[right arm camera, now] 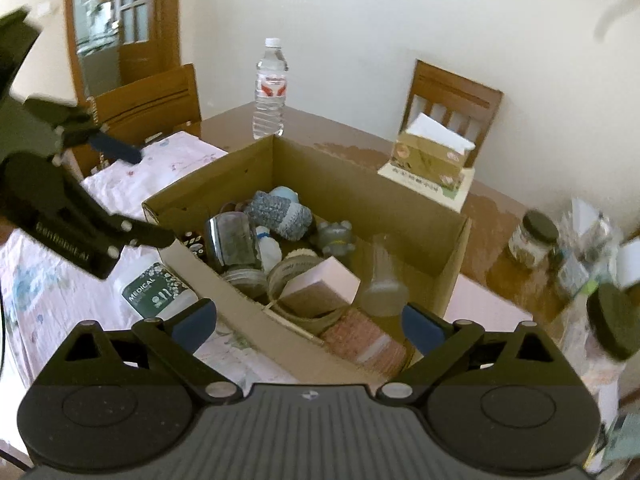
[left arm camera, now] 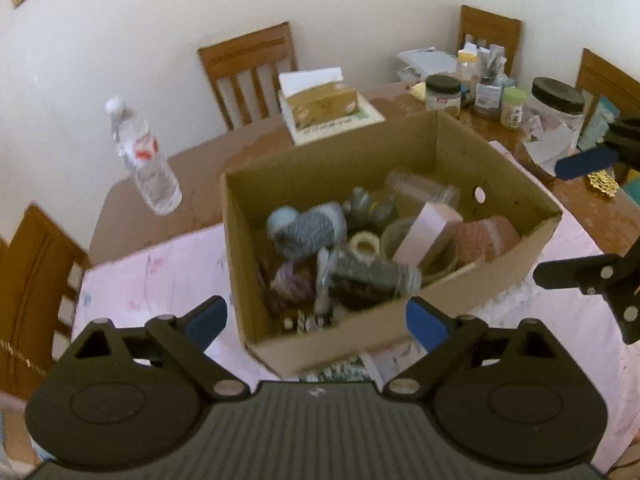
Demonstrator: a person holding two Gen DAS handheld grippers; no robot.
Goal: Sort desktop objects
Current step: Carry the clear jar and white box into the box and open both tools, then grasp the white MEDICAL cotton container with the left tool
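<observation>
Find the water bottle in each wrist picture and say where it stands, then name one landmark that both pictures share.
Left wrist: the water bottle stands at upper left, on the bare table beyond the box's left corner.
Right wrist: the water bottle stands at top centre, just behind the box's far corner.
Shared landmark: the cardboard box in mid-picture; the tissue box also shows in both.

I am working in a home dining room: wooden chairs are standing round a brown table at the upper left, jars and papers are crowding its upper right, and a glazed wooden door is showing at upper left.
</observation>
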